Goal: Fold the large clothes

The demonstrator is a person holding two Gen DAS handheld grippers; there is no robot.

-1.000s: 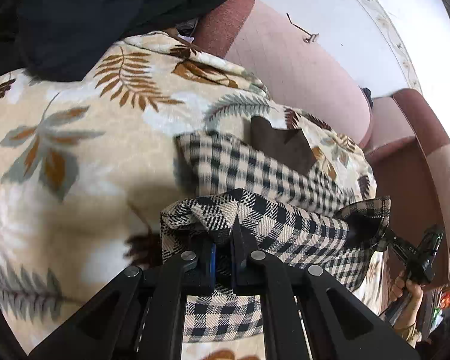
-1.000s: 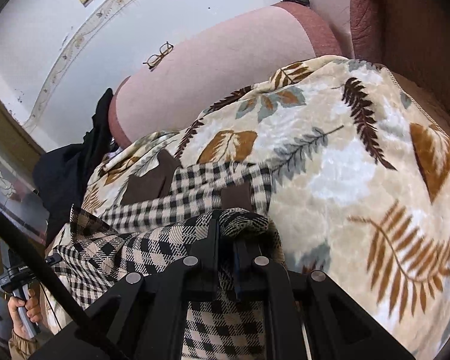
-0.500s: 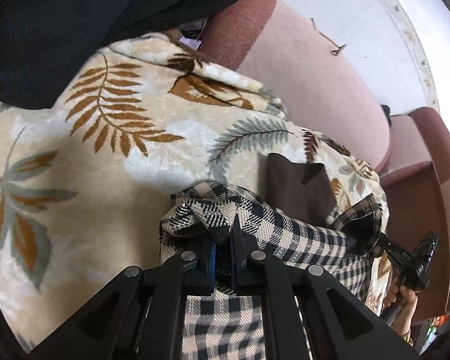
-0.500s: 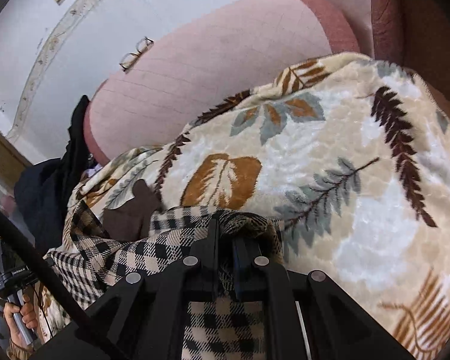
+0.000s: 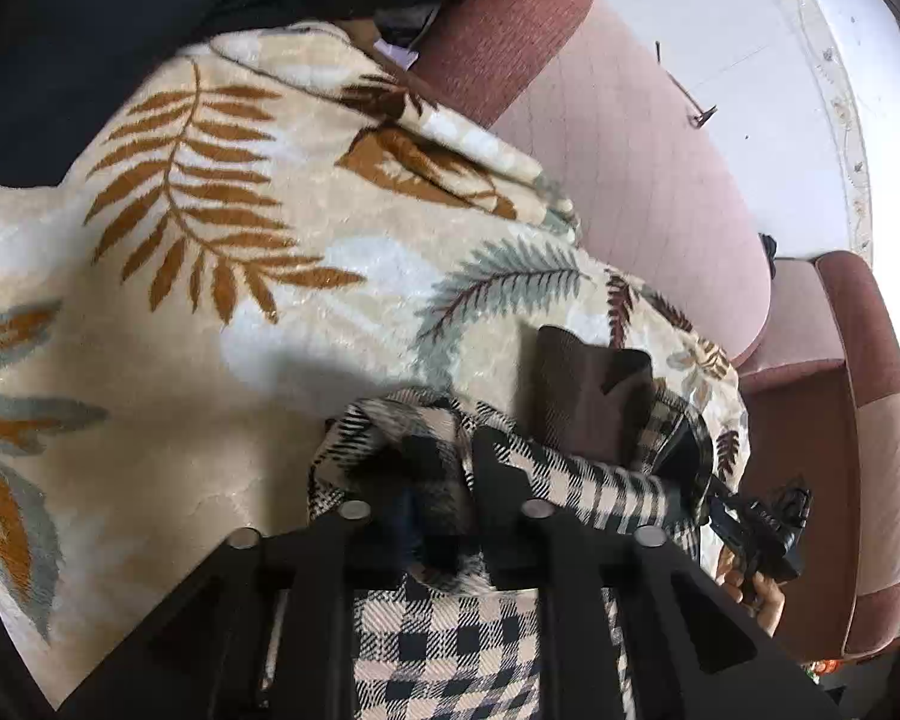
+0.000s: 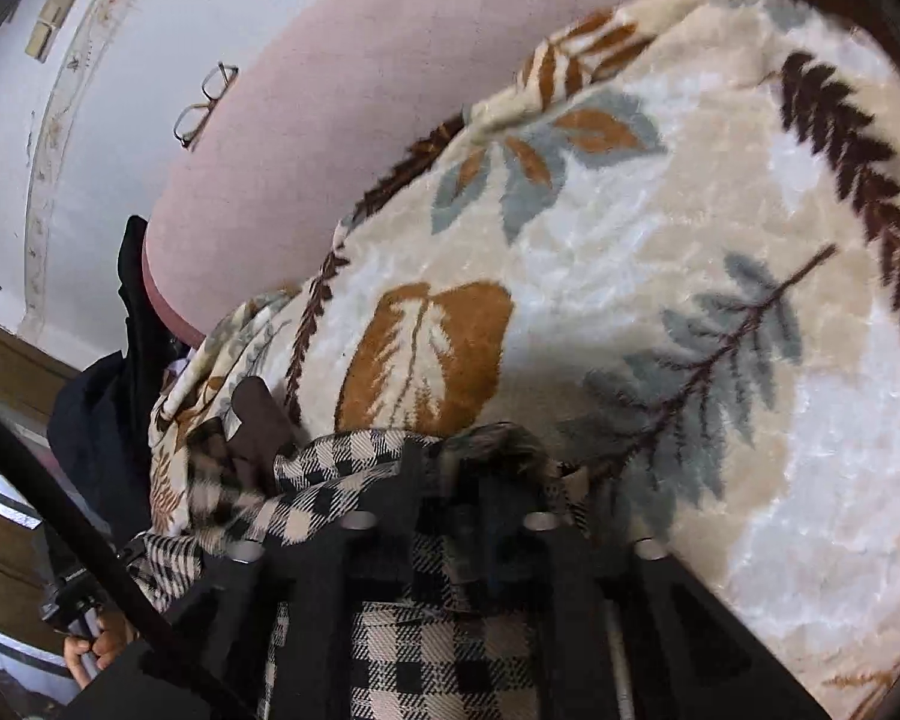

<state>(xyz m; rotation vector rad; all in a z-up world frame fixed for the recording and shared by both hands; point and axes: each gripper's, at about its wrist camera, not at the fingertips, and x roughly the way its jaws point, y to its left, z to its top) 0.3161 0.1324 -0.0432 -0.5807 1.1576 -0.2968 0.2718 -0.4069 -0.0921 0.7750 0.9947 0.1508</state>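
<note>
The checked shirt [image 5: 450, 648] lay on the leaf-print blanket [image 5: 222, 276] over the pink sofa [image 5: 642, 168]. Both tongs — left [image 5: 444, 480], right [image 6: 450, 480] — had just been opening, jaws apart, bunched checked cloth loose between them.

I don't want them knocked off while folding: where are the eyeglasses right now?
In the right wrist view, the eyeglasses lie at upper left on top of the pink sofa backrest, against the white wall, well above the leaf-print blanket.
</note>
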